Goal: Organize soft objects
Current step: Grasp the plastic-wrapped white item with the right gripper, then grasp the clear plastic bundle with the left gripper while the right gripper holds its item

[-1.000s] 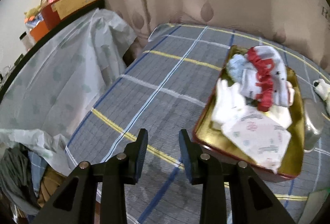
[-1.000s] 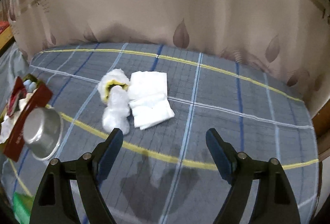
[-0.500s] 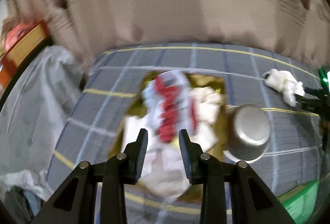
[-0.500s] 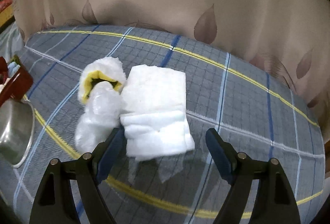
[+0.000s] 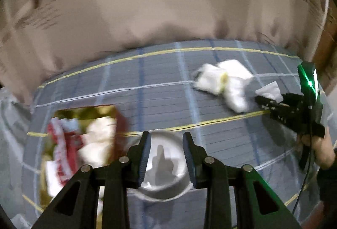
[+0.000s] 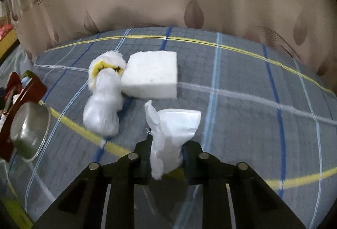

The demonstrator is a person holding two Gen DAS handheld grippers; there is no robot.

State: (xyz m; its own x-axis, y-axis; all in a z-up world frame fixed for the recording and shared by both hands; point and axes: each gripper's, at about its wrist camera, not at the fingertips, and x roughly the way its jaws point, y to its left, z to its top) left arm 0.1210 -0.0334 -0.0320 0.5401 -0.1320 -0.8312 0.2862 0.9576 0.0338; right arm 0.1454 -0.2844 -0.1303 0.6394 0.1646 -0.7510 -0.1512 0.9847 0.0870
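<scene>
Right claw (image 6: 166, 155) clamped on white packet (image 6: 174, 127), plaid bedsheet (image 6: 242, 113)

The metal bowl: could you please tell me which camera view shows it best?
The right wrist view: the metal bowl sits sharp at the left edge beside the red tray, partly cut off. The left wrist view shows it centred but motion-blurred, partly hidden behind the left gripper.

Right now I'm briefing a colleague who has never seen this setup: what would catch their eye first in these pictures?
Probably the right gripper shut on a white plastic-wrapped packet, front and centre on the blue plaid cloth. Just beyond it lie a white folded block and a fluffy white bundle with yellow showing. Off to the left, a shiny metal bowl sits by a red tray heaped with soft items.
</scene>
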